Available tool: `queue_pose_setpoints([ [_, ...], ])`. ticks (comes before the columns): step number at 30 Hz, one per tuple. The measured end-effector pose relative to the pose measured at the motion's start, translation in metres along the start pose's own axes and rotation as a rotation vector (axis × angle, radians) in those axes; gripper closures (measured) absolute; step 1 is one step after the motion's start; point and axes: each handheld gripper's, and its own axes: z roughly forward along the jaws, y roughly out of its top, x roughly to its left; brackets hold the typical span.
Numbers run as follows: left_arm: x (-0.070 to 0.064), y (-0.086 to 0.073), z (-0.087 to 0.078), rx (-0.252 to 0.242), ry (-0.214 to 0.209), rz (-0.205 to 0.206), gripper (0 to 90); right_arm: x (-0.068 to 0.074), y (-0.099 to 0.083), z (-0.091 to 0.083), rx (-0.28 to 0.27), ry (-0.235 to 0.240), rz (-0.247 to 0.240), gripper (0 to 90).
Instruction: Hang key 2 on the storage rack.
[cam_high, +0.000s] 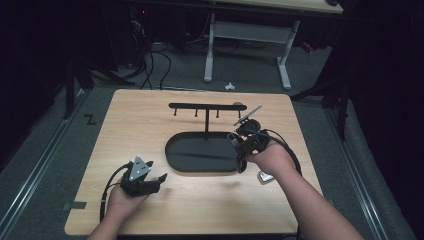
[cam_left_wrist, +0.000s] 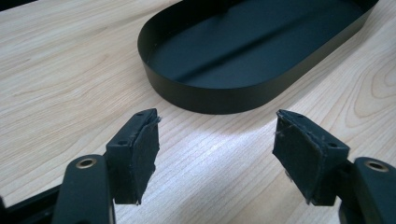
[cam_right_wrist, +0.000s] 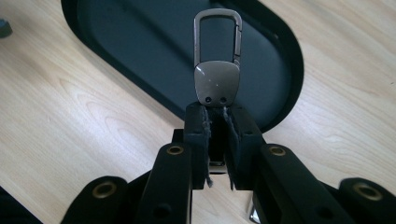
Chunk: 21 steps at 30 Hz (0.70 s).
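A grey metal key clip (cam_right_wrist: 217, 84) with a carabiner loop at its far end sticks out of my right gripper (cam_right_wrist: 217, 116), which is shut on its lower edge. The clip hangs over the right end of a black oval tray (cam_right_wrist: 140, 42). In the high view the right gripper (cam_high: 236, 142) is at the tray's (cam_high: 172, 157) right rim, below a black hook rack (cam_high: 205, 106). My left gripper (cam_high: 161, 178) rests low on the table, left of the tray's front. Its jaws (cam_left_wrist: 215, 116) stand wide open, nothing between them, facing the tray wall (cam_left_wrist: 210, 93).
A small silver metal piece (cam_high: 265, 176) lies on the wooden table (cam_high: 140, 115) just right of the right hand. The rack's post rises from the back of the tray. Beyond the table's far edge are the floor, cables and a desk frame (cam_high: 247, 32).
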Motion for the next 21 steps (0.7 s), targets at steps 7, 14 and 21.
queue_pose_setpoints([
  [7,-0.003,0.002,0.003,0.004,-0.014,0.01,31.6,-0.002,0.007,-0.006,-0.021,-0.011,0.014,80.4],
  [14,-0.005,0.003,0.005,0.016,-0.024,0.034,31.5,-0.002,0.019,-0.008,-0.031,-0.024,0.023,80.4],
  [21,-0.006,0.001,0.001,0.023,-0.025,0.03,31.5,0.004,0.038,-0.012,-0.075,-0.012,0.007,80.4],
])
